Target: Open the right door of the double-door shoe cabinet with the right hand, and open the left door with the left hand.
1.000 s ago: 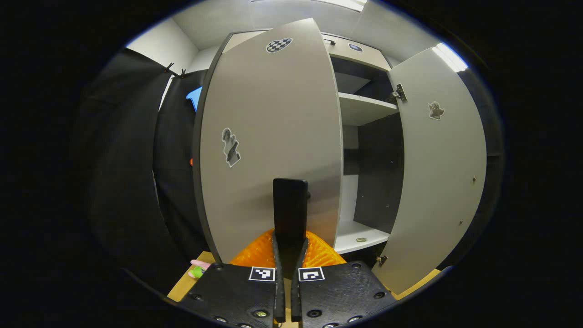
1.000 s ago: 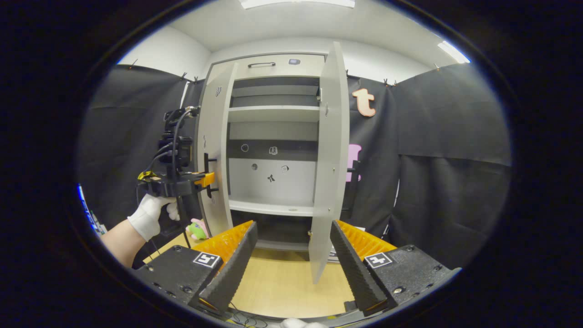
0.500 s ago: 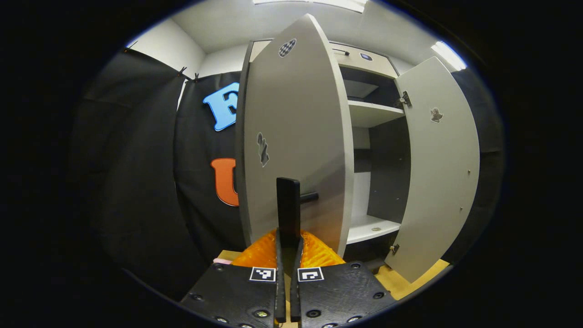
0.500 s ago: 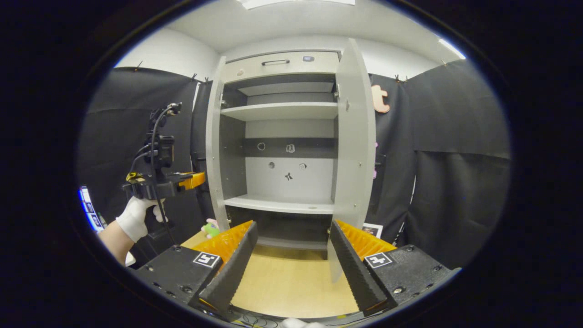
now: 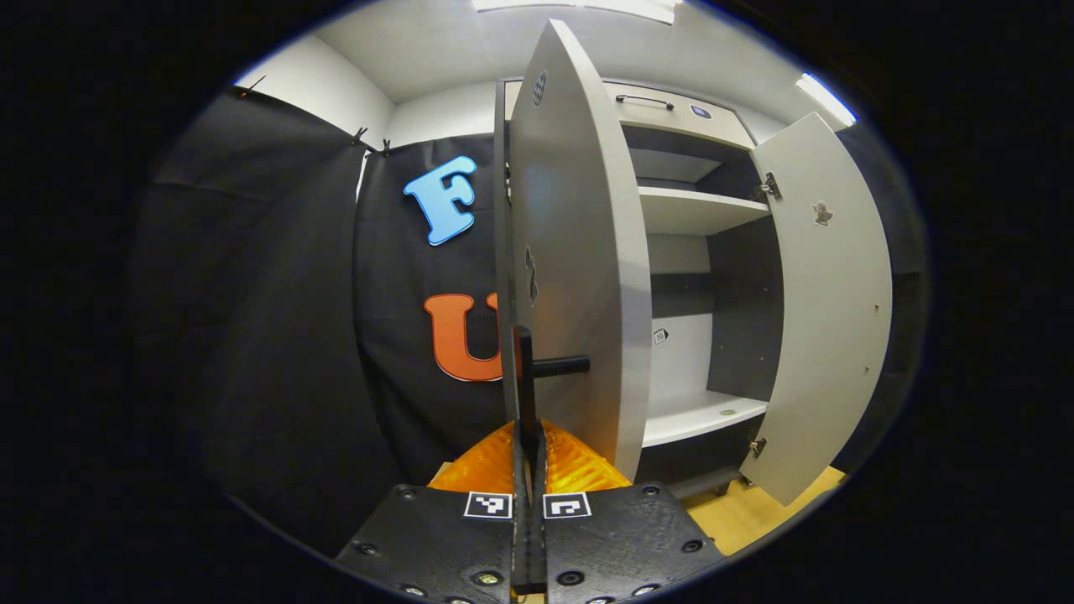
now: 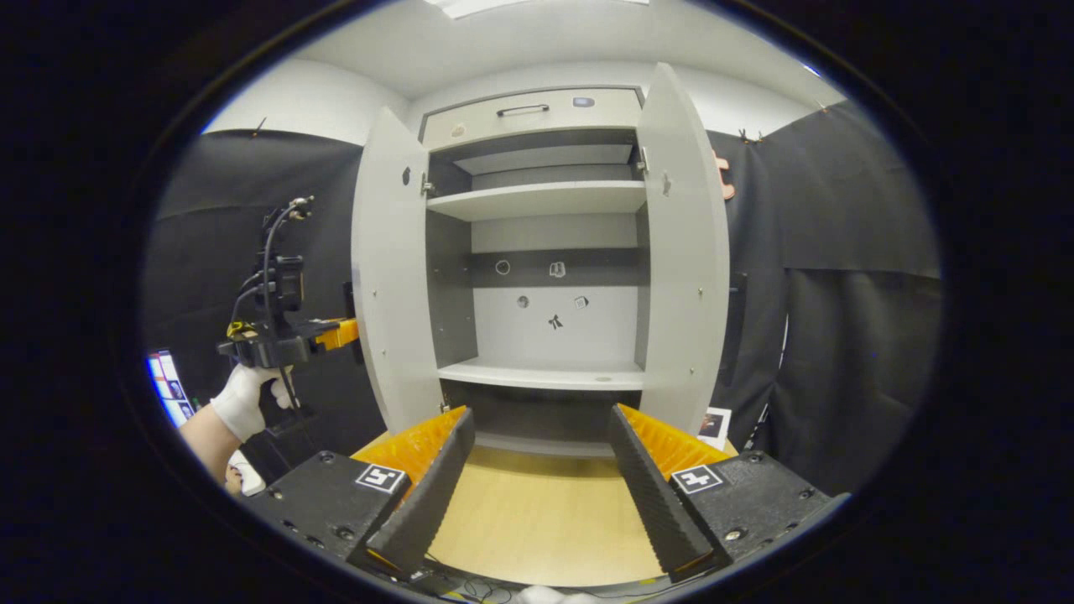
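**Both cabinet doors swung wide**

In the right gripper view, the shoe cabinet [image 6: 537, 252] is seen with its left door [image 6: 390, 277] and right door [image 6: 684, 252] both standing open, shelves exposed. The left gripper [image 5: 529, 436] is clamped on the left door's black handle [image 5: 527, 369], fingers pressed together around it. The right gripper [image 6: 541, 436] is held apart, empty, above the wooden floor [image 6: 537, 520]. A gloved hand [image 6: 243, 398] is seen holding the left gripper.

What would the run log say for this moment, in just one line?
left tool: shut on left door handle | left door: open | right tool: open, holding nothing | right door: open | shelves: bare
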Motion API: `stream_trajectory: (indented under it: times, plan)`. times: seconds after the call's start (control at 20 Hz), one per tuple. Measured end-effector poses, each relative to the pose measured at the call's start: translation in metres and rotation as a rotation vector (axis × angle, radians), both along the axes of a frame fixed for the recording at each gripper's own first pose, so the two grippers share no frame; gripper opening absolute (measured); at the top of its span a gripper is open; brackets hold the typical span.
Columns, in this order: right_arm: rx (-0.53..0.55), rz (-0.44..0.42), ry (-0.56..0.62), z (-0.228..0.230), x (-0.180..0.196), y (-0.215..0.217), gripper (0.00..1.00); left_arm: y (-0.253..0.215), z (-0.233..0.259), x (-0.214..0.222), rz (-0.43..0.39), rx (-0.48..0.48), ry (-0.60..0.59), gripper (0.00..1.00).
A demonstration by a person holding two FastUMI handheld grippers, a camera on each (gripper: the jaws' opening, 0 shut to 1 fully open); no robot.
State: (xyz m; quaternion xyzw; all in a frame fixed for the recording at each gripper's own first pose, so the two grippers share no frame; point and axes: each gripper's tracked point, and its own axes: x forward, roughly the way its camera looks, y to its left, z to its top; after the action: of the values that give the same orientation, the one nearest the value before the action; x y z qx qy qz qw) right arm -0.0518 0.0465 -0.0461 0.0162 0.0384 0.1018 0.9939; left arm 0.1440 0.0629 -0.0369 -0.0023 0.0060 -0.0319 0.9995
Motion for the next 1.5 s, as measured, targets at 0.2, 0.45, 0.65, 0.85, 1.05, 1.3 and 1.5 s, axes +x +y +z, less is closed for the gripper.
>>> stream_trajectory:
  times: [0.2,0.45,0.65,0.85,1.05,1.3,1.5]
  plan:
    - [0.014,0.016,-0.003,0.002,0.001,0.006,1.00,0.024,-0.004,0.002,-0.002,-0.008,0.010,0.00]
    - [0.017,0.001,-0.009,0.004,-0.001,0.009,1.00,0.052,-0.006,0.006,-0.028,-0.058,0.005,0.00]
    - [0.011,-0.009,0.000,0.000,0.005,0.011,1.00,0.055,-0.006,0.006,-0.048,-0.037,-0.010,0.00]
    - [-0.005,0.005,0.005,0.001,0.006,0.016,1.00,0.055,-0.007,0.004,-0.043,-0.010,-0.019,0.01]
    - [-0.013,0.014,-0.010,0.007,0.005,0.020,1.00,0.058,-0.015,0.001,-0.030,-0.021,0.002,0.02]
    - [-0.031,0.023,-0.023,0.012,0.007,0.022,1.00,0.072,-0.028,-0.024,-0.006,-0.019,0.019,0.53]
    - [-0.044,0.018,-0.029,0.013,0.010,0.021,1.00,0.087,-0.049,-0.047,0.074,-0.053,0.046,0.95]
